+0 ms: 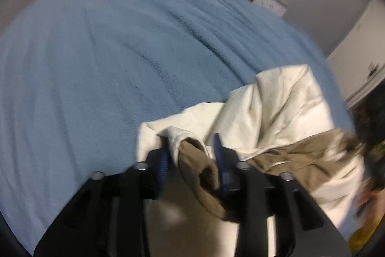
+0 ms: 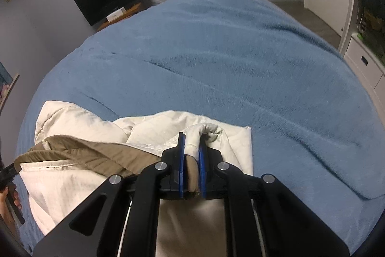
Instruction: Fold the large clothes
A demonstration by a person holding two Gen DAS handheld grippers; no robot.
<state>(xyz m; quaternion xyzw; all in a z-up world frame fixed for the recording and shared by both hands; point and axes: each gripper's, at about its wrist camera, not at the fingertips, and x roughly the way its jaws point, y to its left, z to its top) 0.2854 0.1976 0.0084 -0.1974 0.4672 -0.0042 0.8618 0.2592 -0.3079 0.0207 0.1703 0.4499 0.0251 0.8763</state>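
So my right gripper (image 2: 191, 155) pinches the cream coat (image 2: 149, 131) lying bunched on the blue blanket (image 2: 240, 59), my left gripper (image 1: 191, 155) gapes slack around its edge, and folding has barely begun.

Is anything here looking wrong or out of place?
Nothing is damaged. The cream coat lies bunched on the blue blanket, its brown lining turned outward. The left gripper is open; the right gripper pinches an edge.
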